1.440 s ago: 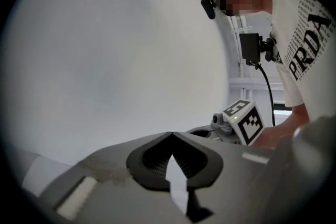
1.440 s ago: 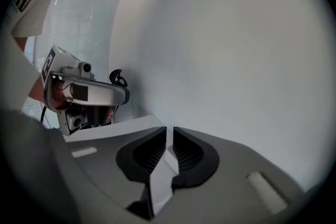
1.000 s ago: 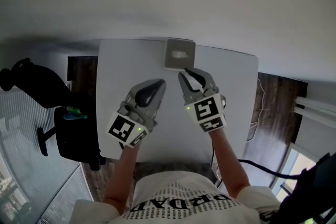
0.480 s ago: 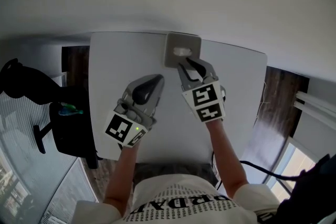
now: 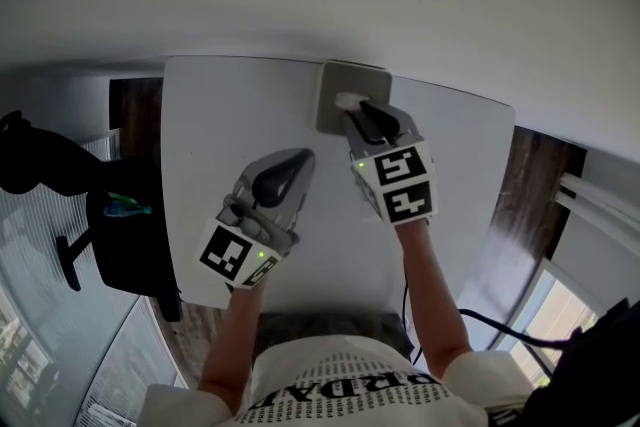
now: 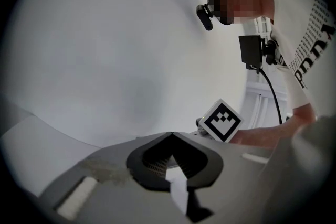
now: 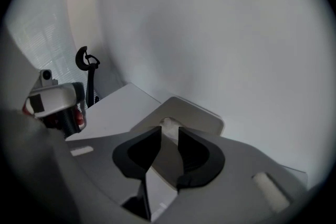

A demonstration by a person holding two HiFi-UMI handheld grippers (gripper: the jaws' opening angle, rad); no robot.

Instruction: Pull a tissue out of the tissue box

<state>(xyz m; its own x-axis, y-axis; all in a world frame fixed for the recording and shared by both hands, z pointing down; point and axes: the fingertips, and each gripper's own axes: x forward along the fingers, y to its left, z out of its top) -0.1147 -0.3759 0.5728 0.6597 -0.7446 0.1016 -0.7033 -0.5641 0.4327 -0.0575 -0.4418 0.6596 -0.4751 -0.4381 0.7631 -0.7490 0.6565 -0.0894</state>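
Observation:
A flat grey tissue box (image 5: 352, 87) lies at the far edge of the white table (image 5: 230, 115). A small white tuft of tissue (image 5: 345, 100) sticks up from its slot. My right gripper (image 5: 365, 118) hovers right over the box, its tips at the tuft. In the right gripper view the jaws (image 7: 169, 132) stand open by a narrow gap. The tissue (image 7: 168, 124) shows at the far end of that gap, with the box (image 7: 202, 114) behind it. My left gripper (image 5: 287, 163) hangs over the table's middle, left of the box. It is shut (image 6: 171, 134) and holds nothing.
A pale wall rises just behind the box. A black chair (image 5: 45, 165) and dark stand (image 5: 125, 245) sit off the table's left edge, over wood floor. A black cable (image 5: 480, 317) runs past the front right corner.
My right gripper has moved forward onto the tissue box, and its jaws have narrowed from wide open to a small gap. The left gripper has hardly moved.

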